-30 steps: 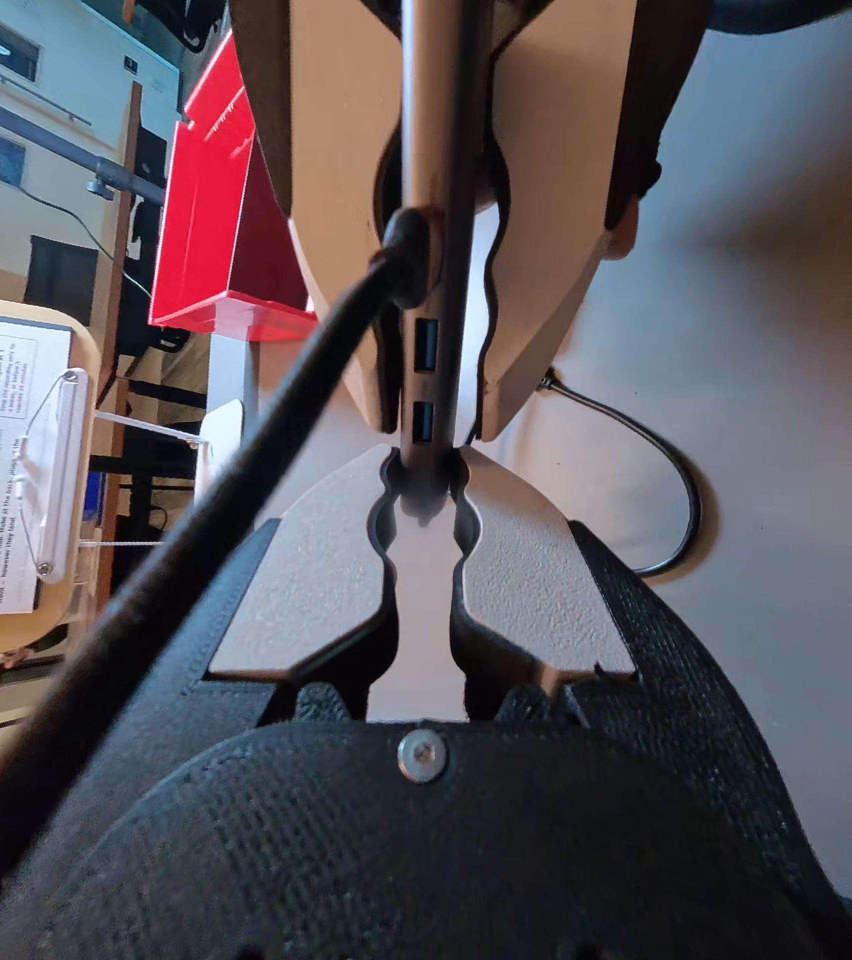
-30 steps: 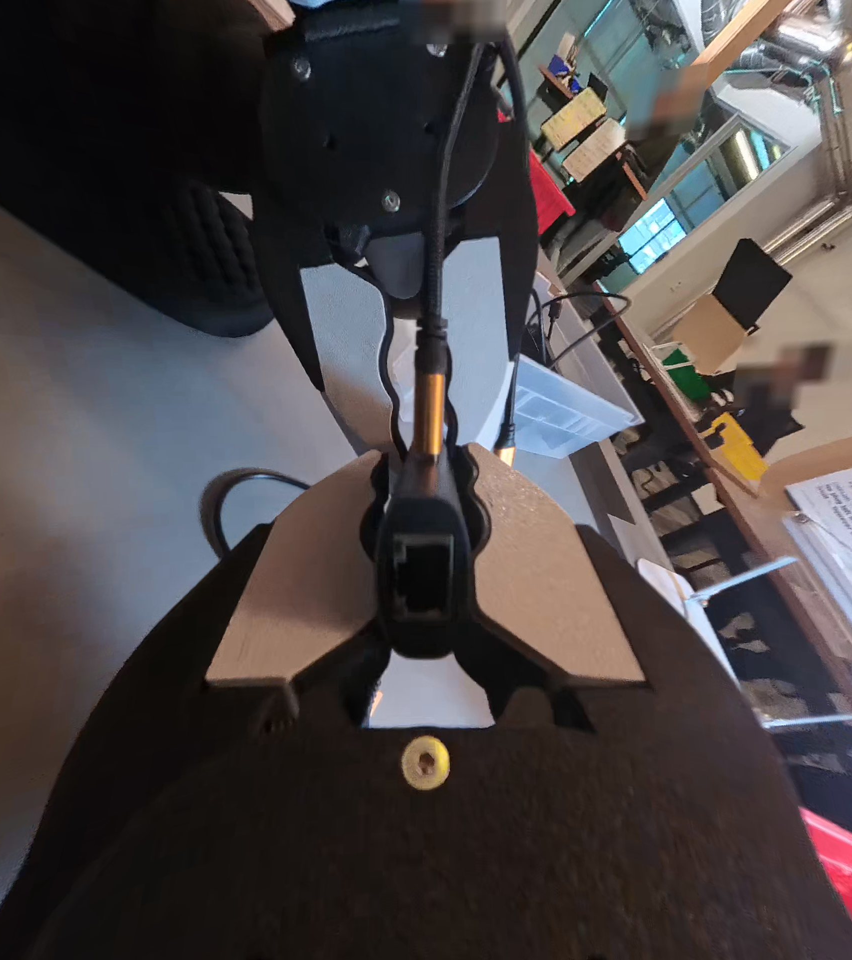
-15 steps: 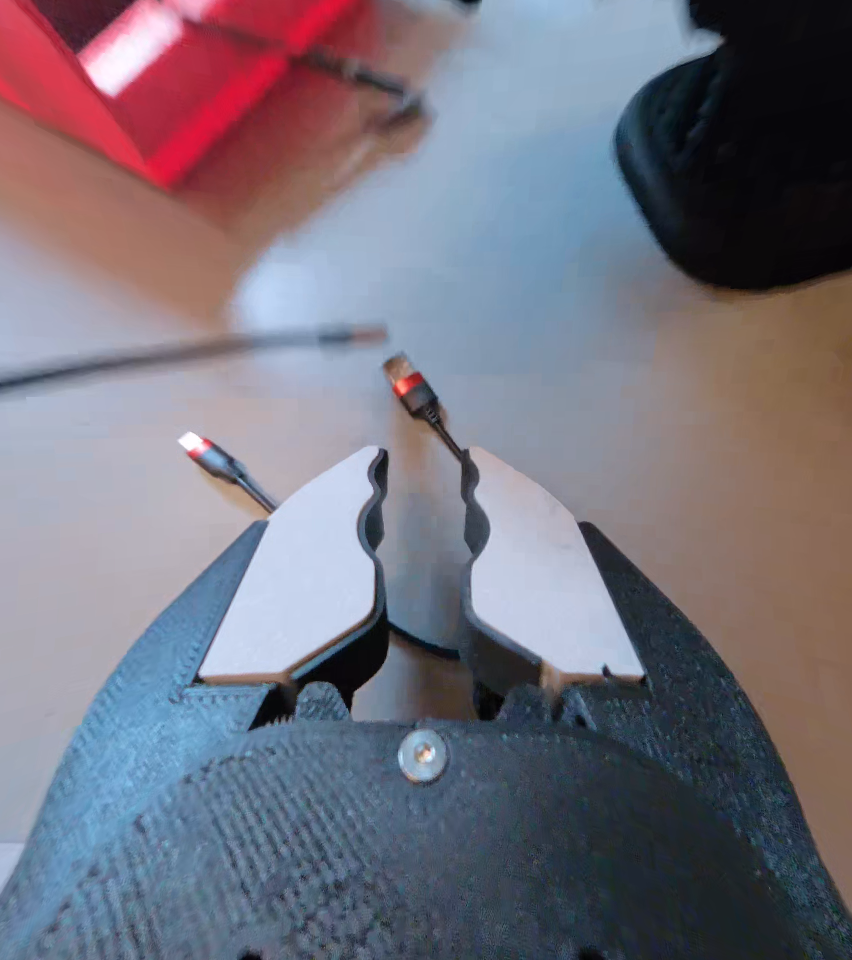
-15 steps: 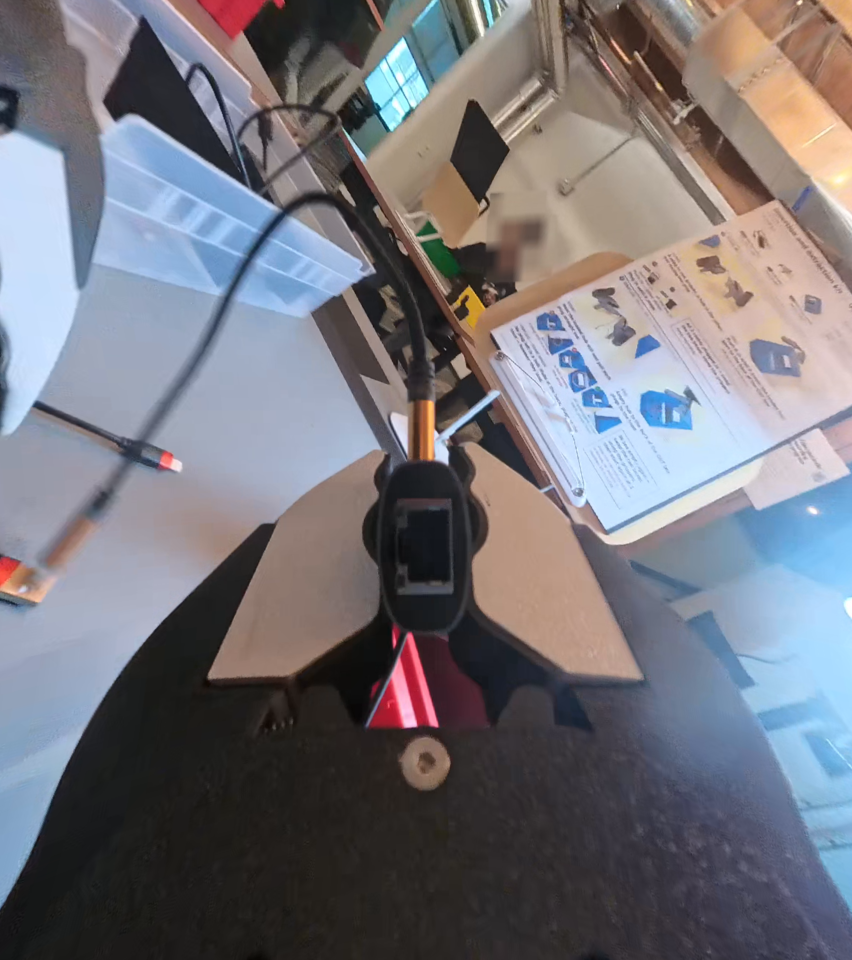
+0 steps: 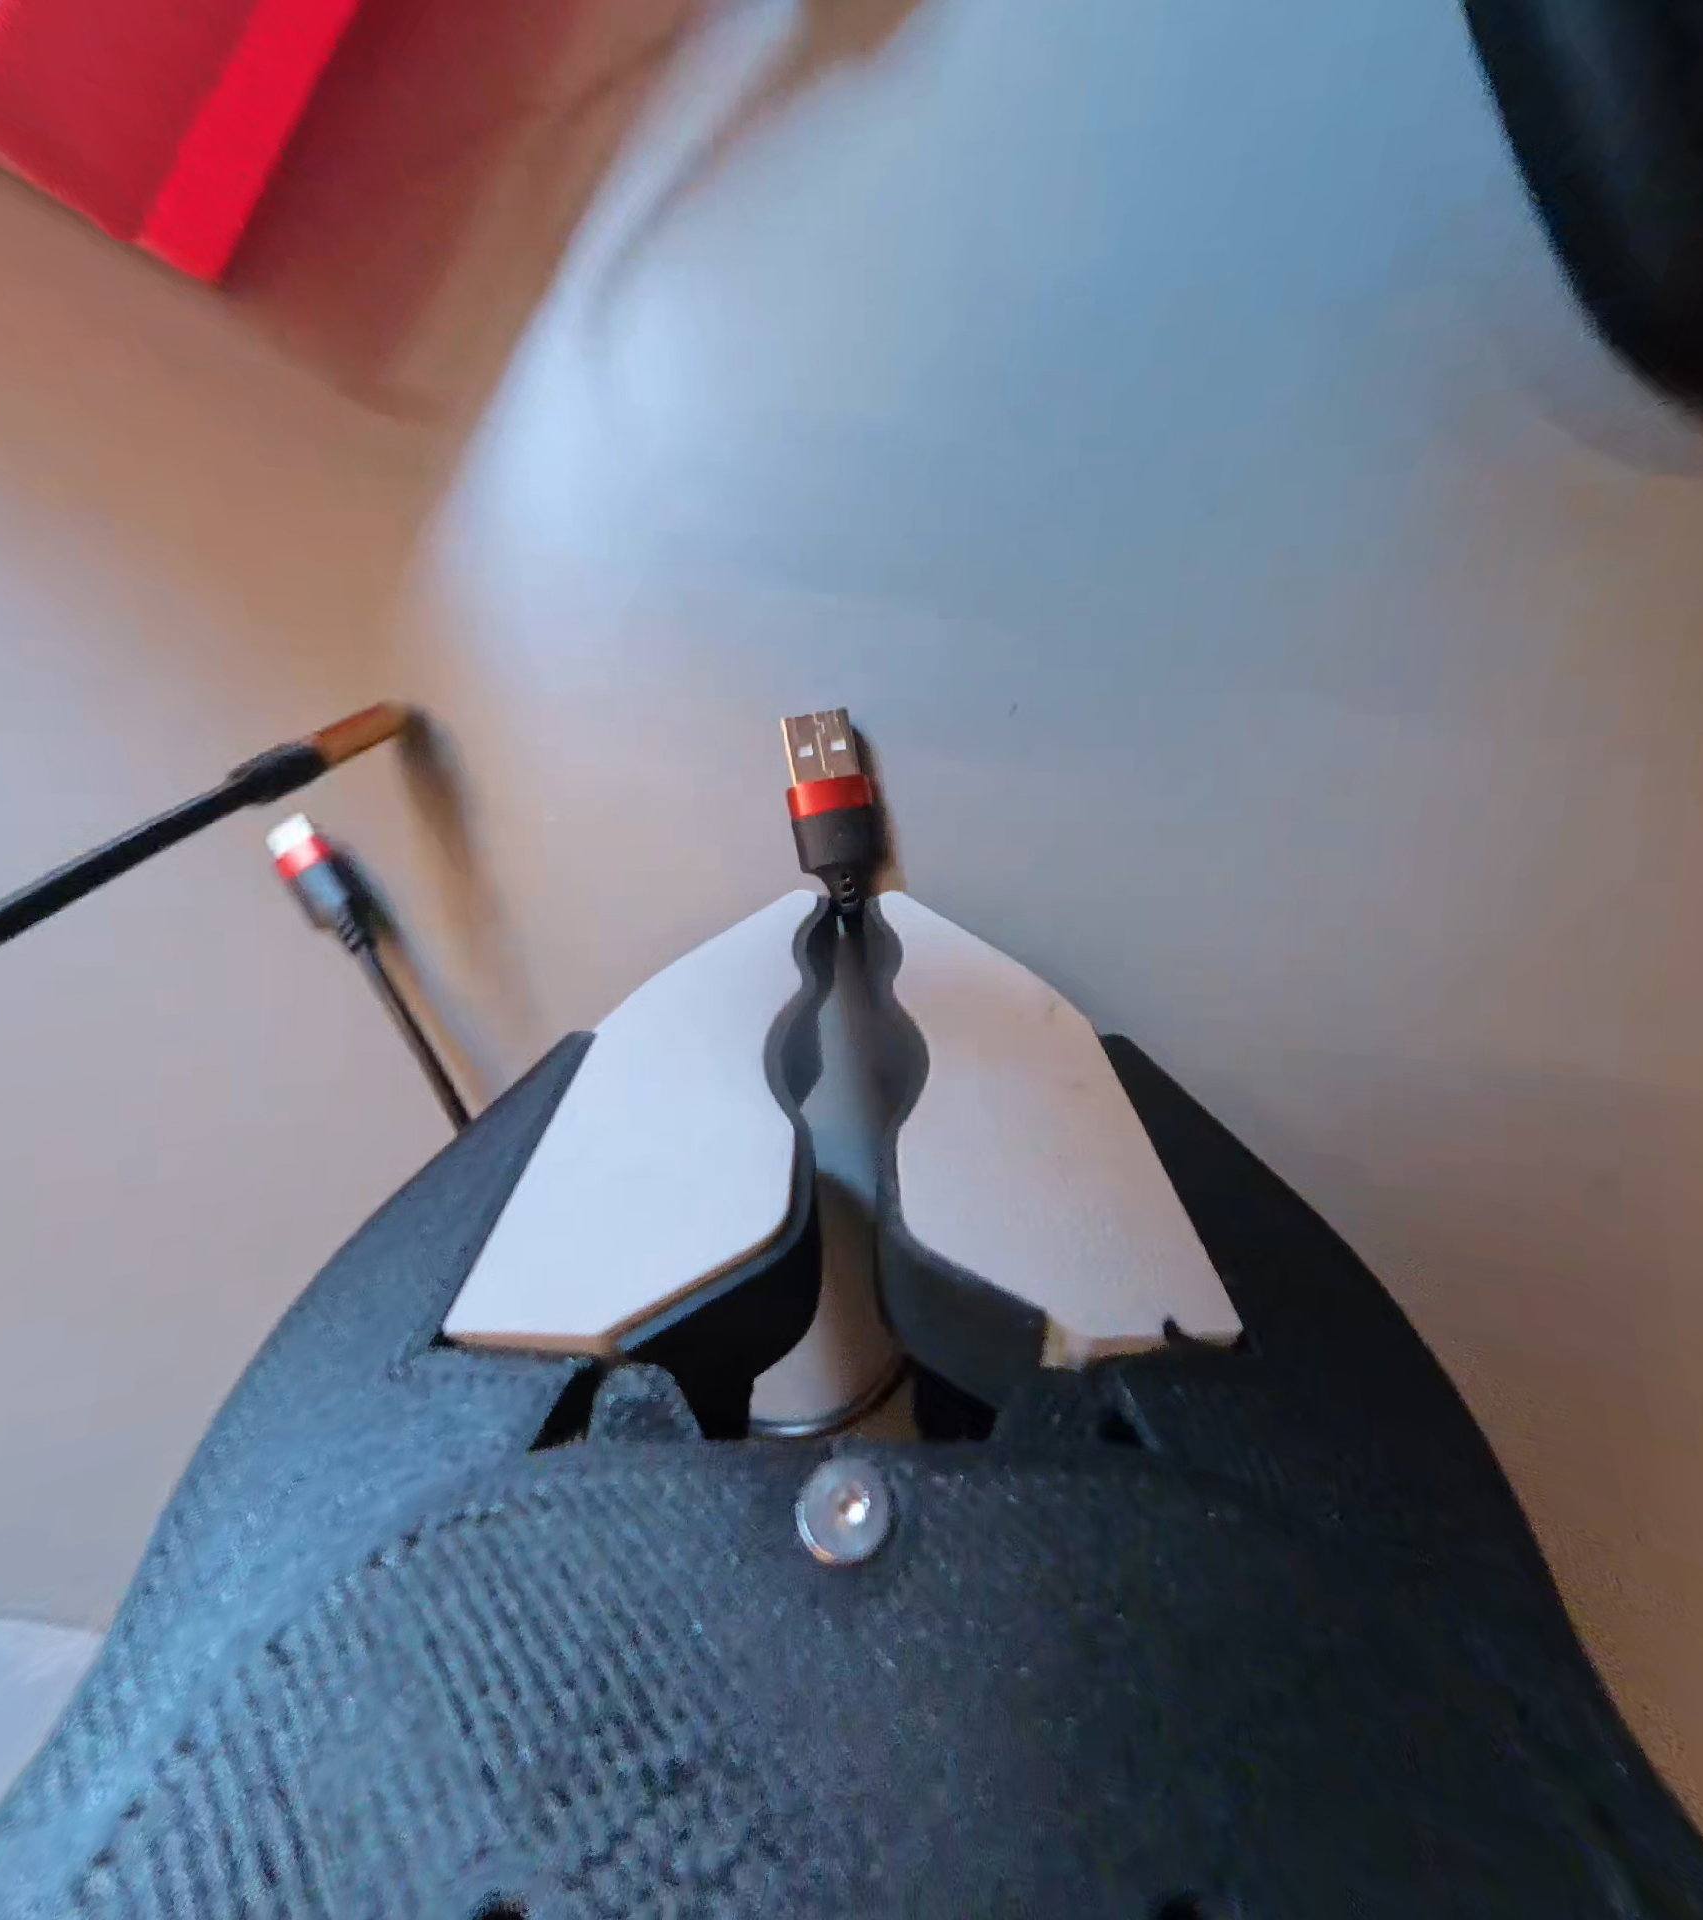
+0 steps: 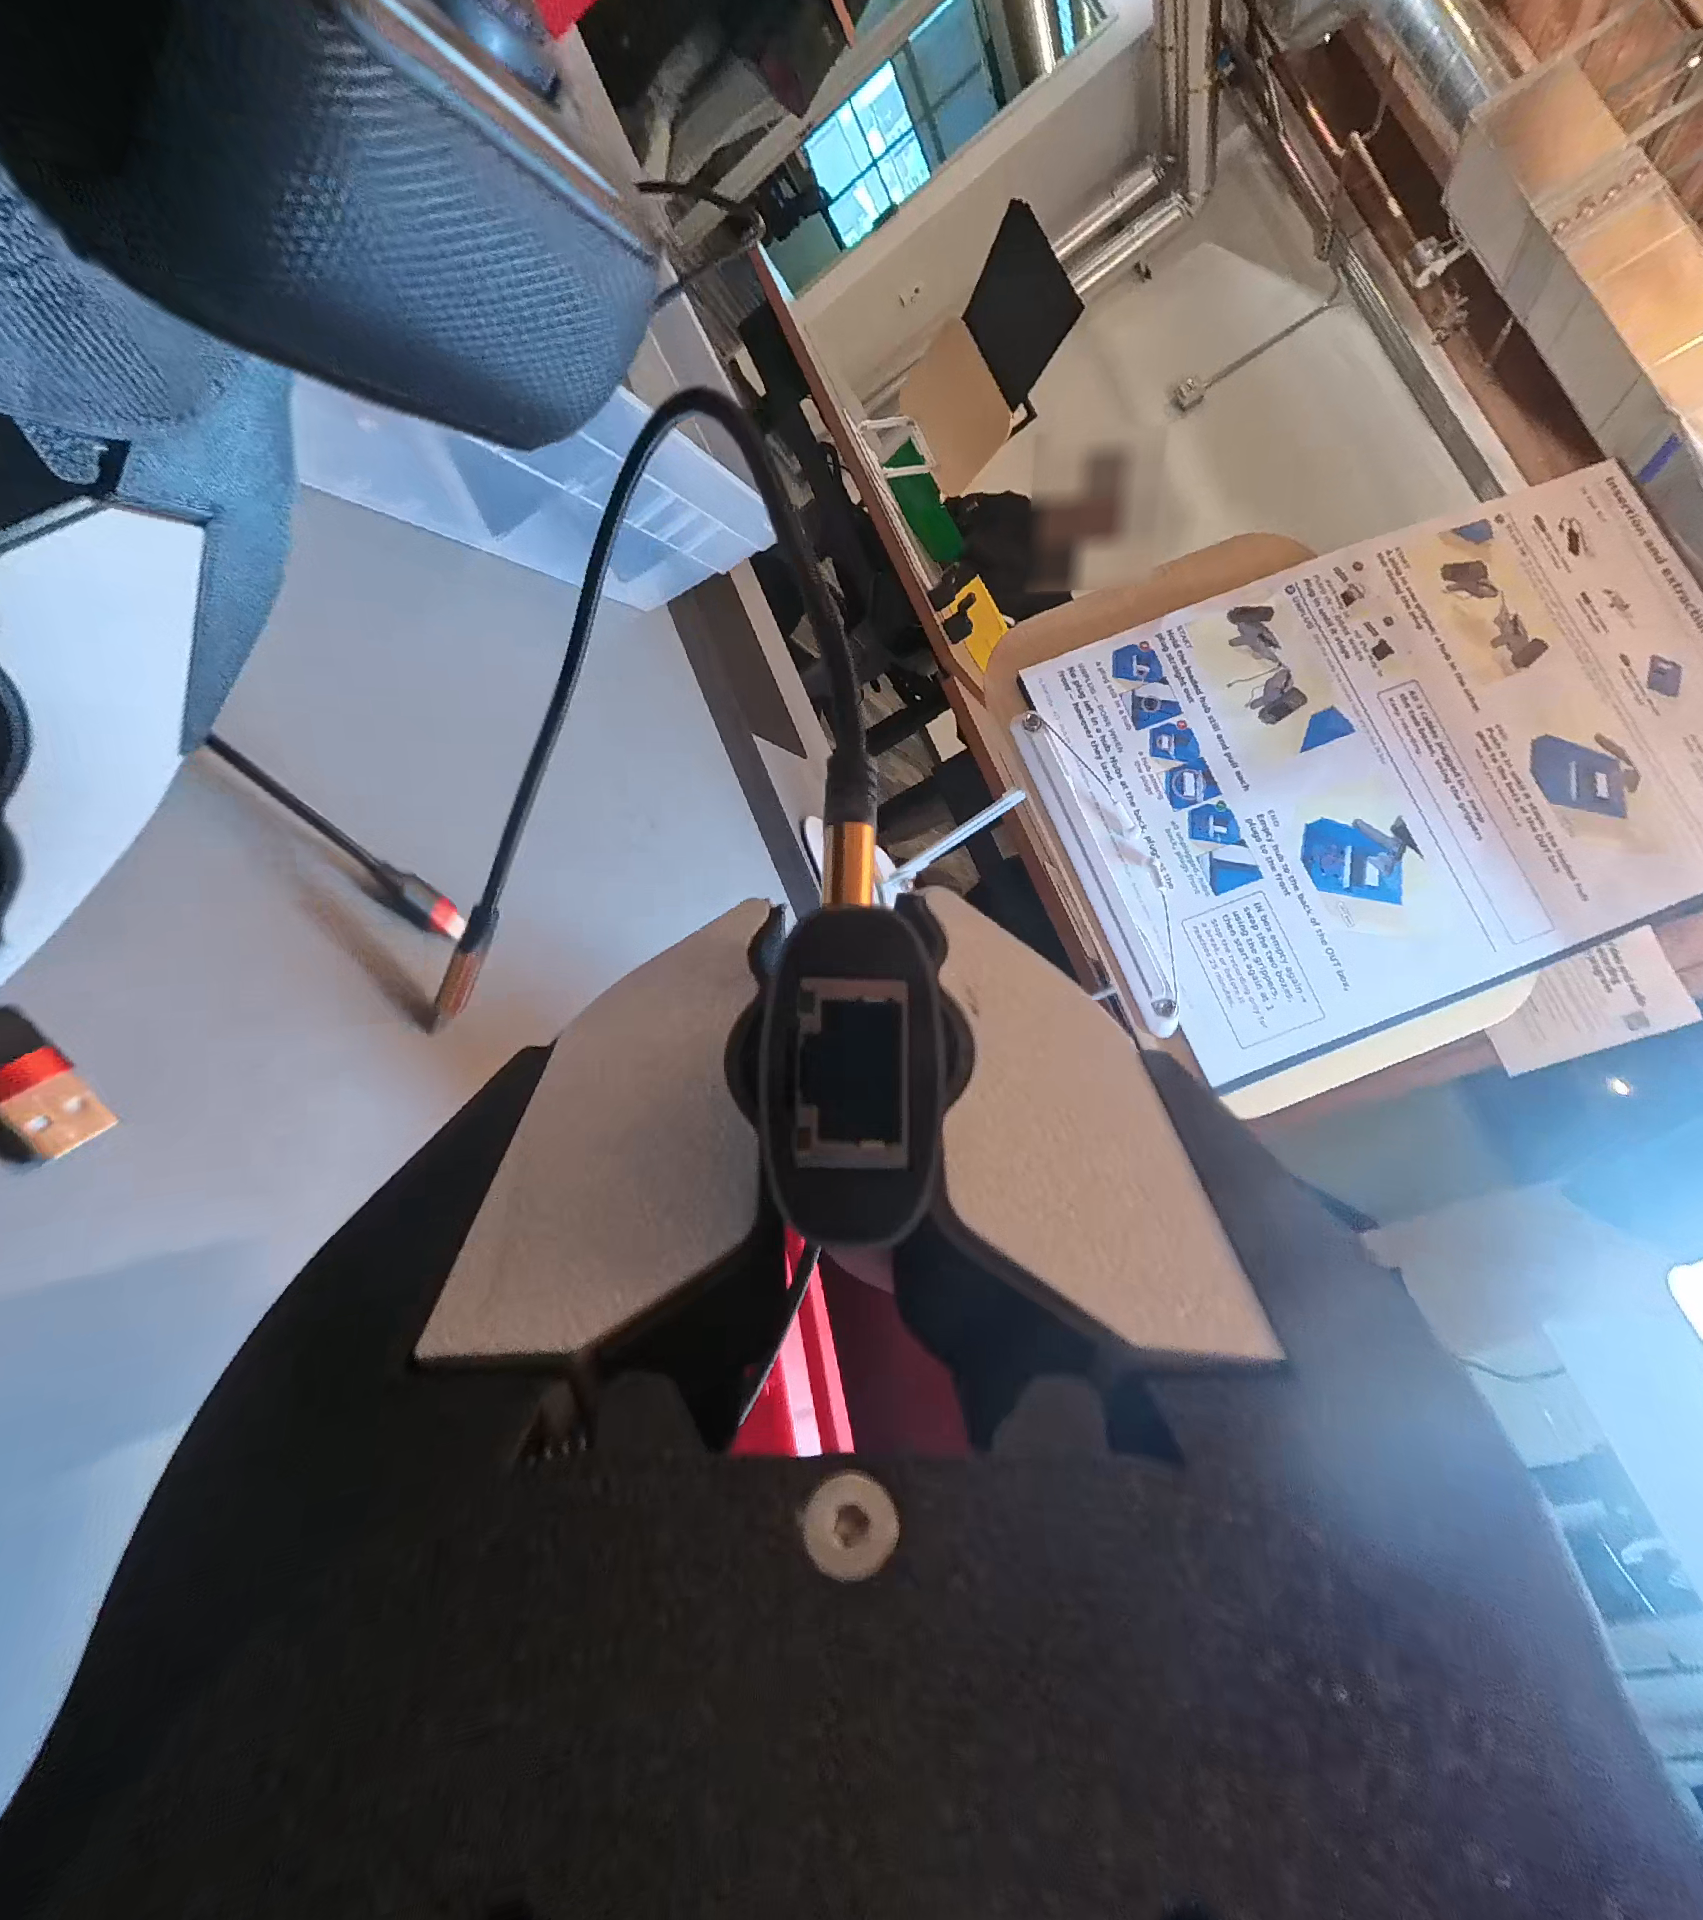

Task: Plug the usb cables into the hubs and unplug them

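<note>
Containers first: red bin (image 5: 172,114) sits up at 11 o'clock in the left wrist view, too blurred and cropped to see what's inside. Right wrist view has a clear plastic tub (image 6: 556,499) at the far tabletop edge around 11 o'clock, and I can't make out anything in it either.

Left tongs (image 5: 852,909) are pinched nearly closed on the strain relief of a red-collared USB-A plug (image 5: 824,795), so the metal end sticks out at 12 o'clock over the pale tabletop (image 5: 1242,727). Off at 9 o'clock lie a smaller red-collared plug (image 5: 301,847) and, just above it, a copper-tipped plug (image 5: 353,732) on a black cable, that one blurry.

Right tongs (image 6: 847,914) are clamped on a dark hub (image 6: 852,1091), its square network-type port facing the camera. A black braided cable with a gold collar (image 6: 847,862) leaves the hub's far end at 12 o'clock and arcs over to the left, down to a copper tip touching the tabletop. An instruction sheet (image 6: 1398,769) on a board is propped at 2 o'clock.
</note>
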The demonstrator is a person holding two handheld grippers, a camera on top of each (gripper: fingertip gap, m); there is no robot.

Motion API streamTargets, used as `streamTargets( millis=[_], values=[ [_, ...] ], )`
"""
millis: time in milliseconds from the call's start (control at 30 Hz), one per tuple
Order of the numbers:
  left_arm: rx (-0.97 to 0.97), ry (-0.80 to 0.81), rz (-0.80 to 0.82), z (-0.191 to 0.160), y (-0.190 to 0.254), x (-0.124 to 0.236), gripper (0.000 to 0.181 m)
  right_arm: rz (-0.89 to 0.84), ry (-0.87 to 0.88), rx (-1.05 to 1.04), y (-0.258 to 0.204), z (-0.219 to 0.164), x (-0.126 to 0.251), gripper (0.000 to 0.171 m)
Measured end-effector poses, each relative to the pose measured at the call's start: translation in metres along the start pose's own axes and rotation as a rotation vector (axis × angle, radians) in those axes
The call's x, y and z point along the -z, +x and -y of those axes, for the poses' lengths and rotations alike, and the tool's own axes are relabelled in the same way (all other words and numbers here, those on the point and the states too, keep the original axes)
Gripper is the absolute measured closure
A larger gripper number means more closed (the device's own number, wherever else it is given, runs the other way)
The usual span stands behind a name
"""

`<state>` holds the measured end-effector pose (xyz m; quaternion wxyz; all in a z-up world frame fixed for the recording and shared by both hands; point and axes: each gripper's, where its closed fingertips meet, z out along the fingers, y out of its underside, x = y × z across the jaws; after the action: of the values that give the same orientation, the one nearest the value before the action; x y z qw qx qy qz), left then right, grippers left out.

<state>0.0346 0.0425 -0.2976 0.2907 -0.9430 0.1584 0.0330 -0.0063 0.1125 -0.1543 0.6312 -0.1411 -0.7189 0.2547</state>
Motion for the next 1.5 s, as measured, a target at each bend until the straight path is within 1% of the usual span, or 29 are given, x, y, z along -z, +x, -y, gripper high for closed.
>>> streamTargets(
  millis=[33,100,200,233,333,400,433,500,567,633,700,800,867,967,1033,1133,1200,1300,1333,1367,1400,1433,1467,1500],
  values=[
    [-0.022,-0.006,0.005,-0.004,-0.003,0.002,0.176,-0.002,0.012,0.005,0.000,0.003,0.001,0.151],
    [0.006,-0.006,-0.030,-0.014,-0.006,0.009,0.176,-0.007,0.041,0.011,0.001,0.011,0.005,0.151],
    [0.068,0.058,-0.122,-0.022,-0.010,0.038,0.177,-0.014,0.101,0.005,0.004,0.026,0.011,0.151],
    [0.076,0.082,-0.195,-0.025,-0.005,0.054,0.177,-0.017,0.115,0.007,0.004,0.031,0.013,0.151],
    [0.125,0.225,-0.335,-0.031,-0.004,0.114,0.176,-0.020,0.149,0.026,0.005,0.042,0.018,0.151],
    [0.126,0.359,-0.364,-0.035,-0.009,0.157,0.176,-0.016,0.162,0.030,0.004,0.045,0.019,0.151],
    [0.122,0.432,-0.359,-0.036,-0.013,0.179,0.176,-0.010,0.169,0.029,0.004,0.046,0.020,0.151],
    [0.155,0.562,-0.277,-0.037,-0.035,0.215,0.176,0.009,0.189,0.024,0.001,0.049,0.020,0.151],
    [0.226,0.624,-0.199,-0.035,-0.060,0.237,0.177,0.034,0.216,0.021,-0.003,0.054,0.021,0.151],
    [0.227,0.558,-0.130,-0.030,-0.074,0.228,0.176,0.071,0.253,0.017,-0.011,0.064,0.022,0.151],
    [0.196,0.480,-0.092,-0.016,-0.081,0.201,0.176,0.114,0.297,0.015,-0.023,0.078,0.024,0.151],
    [0.142,0.362,-0.229,0.001,-0.063,0.147,0.176,0.171,0.348,0.025,-0.041,0.096,0.027,0.151],
    [0.075,0.297,-0.321,0.004,-0.046,0.113,0.176,0.208,0.374,0.007,-0.051,0.104,0.030,0.151],
    [-0.011,0.294,-0.400,0.006,-0.019,0.085,0.174,0.263,0.404,-0.048,-0.061,0.108,0.031,0.151],
    [-0.049,0.329,-0.406,0.009,-0.008,0.078,0.157,0.293,0.419,-0.081,-0.066,0.110,0.031,0.151],
    [-0.100,0.459,-0.334,0.023,-0.004,0.081,0.145,0.329,0.440,-0.138,-0.070,0.112,0.030,0.151],
    [-0.154,0.470,-0.240,0.024,-0.008,0.079,0.146,0.326,0.441,-0.161,-0.068,0.111,0.029,0.151],
    [-0.167,0.514,-0.121,0.030,-0.019,0.080,0.154,0.323,0.447,-0.216,-0.061,0.107,0.029,0.151],
    [-0.159,0.511,-0.083,0.030,-0.026,0.079,0.149,0.326,0.454,-0.231,-0.060,0.106,0.030,0.151],
    [-0.156,0.504,-0.066,0.030,-0.029,0.078,0.145,0.331,0.461,-0.247,-0.059,0.107,0.031,0.150],
    [-0.163,0.513,-0.081,0.030,-0.026,0.079,0.143,0.334,0.466,-0.257,-0.059,0.108,0.031,0.150],
    [-0.175,0.554,-0.087,0.035,-0.022,0.083,0.144,0.338,0.467,-0.256,-0.060,0.109,0.031,0.150],
    [-0.202,0.600,-0.083,0.041,-0.017,0.087,0.147,0.345,0.466,-0.250,-0.063,0.109,0.030,0.150],
    [-0.236,0.630,-0.070,0.045,-0.013,0.091,0.155,0.350,0.462,-0.245,-0.065,0.109,0.030,0.150]
  ],
)
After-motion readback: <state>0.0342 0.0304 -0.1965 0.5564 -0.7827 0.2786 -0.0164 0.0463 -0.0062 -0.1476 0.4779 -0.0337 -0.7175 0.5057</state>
